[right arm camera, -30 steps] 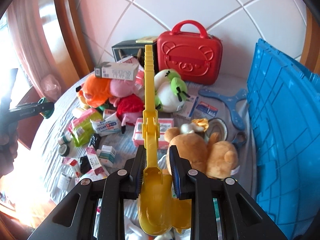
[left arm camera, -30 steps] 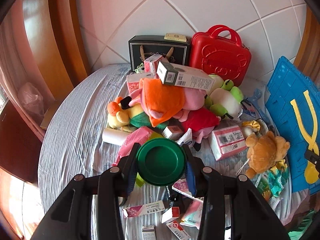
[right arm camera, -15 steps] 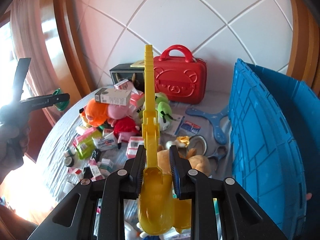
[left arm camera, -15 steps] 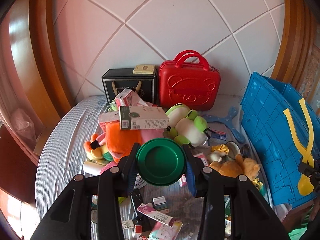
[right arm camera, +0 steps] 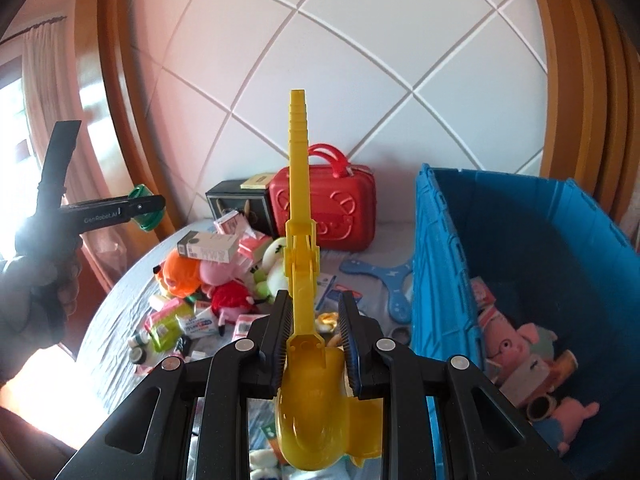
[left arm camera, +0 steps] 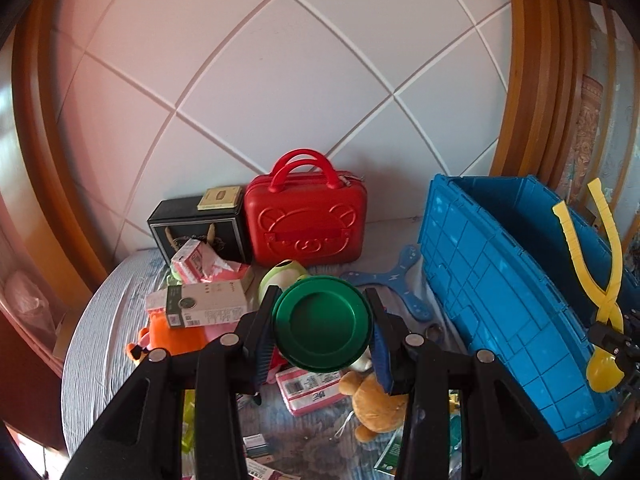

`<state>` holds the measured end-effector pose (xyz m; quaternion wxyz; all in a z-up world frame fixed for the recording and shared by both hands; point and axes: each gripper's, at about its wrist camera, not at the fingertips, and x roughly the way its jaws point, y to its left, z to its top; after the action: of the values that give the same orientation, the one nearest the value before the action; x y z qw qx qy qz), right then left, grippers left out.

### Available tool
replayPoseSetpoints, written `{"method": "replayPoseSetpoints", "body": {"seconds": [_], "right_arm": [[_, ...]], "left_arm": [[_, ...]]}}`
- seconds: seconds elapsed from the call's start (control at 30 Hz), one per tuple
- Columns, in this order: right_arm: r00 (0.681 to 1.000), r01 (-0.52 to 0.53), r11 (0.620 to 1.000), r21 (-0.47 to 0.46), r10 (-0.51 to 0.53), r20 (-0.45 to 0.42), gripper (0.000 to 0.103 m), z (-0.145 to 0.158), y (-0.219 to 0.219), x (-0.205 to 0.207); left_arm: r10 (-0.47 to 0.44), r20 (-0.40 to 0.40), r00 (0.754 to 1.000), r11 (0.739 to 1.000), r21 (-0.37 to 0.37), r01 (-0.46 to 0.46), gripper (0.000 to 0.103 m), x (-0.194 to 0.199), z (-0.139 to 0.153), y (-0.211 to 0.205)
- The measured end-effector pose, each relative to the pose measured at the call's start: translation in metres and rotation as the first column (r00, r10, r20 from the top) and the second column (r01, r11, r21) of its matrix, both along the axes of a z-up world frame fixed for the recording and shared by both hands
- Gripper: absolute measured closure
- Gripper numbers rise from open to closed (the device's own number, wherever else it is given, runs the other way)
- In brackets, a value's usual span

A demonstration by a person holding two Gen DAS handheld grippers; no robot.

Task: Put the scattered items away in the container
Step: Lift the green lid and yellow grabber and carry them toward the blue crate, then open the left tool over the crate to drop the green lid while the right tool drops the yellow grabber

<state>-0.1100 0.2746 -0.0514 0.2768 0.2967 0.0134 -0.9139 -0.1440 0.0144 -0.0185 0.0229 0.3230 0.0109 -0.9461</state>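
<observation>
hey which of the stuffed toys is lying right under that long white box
The orange plush: the white box rests on top of it. The pink plush and green frog plush sit beside it, uncovered.

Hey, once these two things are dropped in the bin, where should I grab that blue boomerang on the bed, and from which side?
Grip one arm of the blue boomerang near its middle, coming straight down from above. It lies flat on the bed with three thin arms, so the fingers can straddle one across its width. The arm pointing toward the red case looks clearest; the blue crate crowds the right one.
</observation>
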Motion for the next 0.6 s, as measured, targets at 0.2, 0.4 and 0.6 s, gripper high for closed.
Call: {"method": "replayPoseSetpoints", "body": {"seconds": [0.2,0.4,0.6], "right_arm": [[0.998,0.051,0.998,-0.042,-0.053,-0.043,0.08,0.019,0.049,-0.003],[0.993,0.113,0.992,-0.062,-0.115,-0.036,0.08,0.02,0.095,-0.013],[0.984,0.175,0.982,-0.066,-0.178,-0.032,0.08,0.017,0.139,-0.018]], "left_arm": [[-0.101,-0.012,0.995,0.995,0.003,0.101,0.063,-0.024,0.015,0.069],[-0.216,-0.017,0.976,0.976,-0.008,0.216,0.063,-0.042,0.026,0.144],[-0.316,-0.03,0.948,0.949,-0.007,0.316,0.063,-0.056,0.039,0.21]]}}
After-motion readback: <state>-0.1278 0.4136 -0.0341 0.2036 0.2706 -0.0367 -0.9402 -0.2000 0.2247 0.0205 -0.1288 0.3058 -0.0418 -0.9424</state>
